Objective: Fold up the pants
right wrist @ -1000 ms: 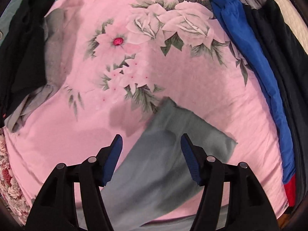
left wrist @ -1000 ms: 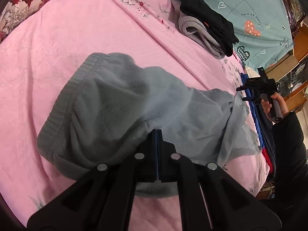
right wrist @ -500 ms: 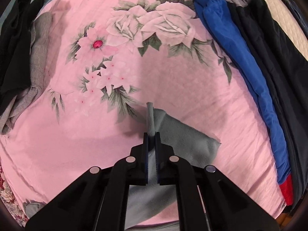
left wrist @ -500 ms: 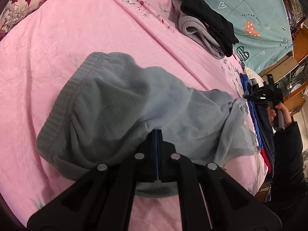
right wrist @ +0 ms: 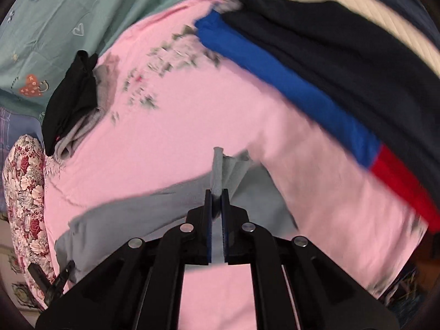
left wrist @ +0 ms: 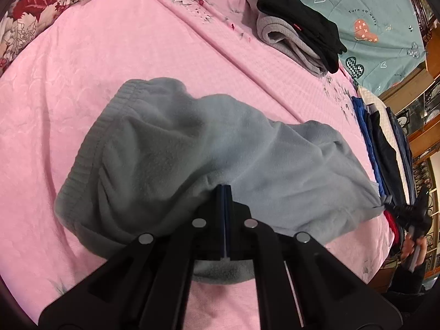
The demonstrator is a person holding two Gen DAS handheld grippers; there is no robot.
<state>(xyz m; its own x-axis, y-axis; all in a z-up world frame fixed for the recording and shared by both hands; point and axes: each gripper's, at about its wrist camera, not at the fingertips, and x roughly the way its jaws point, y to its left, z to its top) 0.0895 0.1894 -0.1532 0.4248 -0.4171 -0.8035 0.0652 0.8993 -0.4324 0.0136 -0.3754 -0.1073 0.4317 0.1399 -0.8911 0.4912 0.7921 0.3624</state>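
Left gripper (left wrist: 224,192): pinching pants (left wrist: 192,148) near the waistband.
Right gripper (right wrist: 217,195): pinching the leg hem, raised.
Technique: carry hem to waistband, edges aligned, fabric taut.

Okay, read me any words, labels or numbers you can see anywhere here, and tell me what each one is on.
"Turn off worry", as best it reads: small print on the teal sheet, above the orange heart.
More small print near that sheet's lower edge: too small to read.
Red tag on the black garment: too small to read.
Gray pants and both tools: no text visible.
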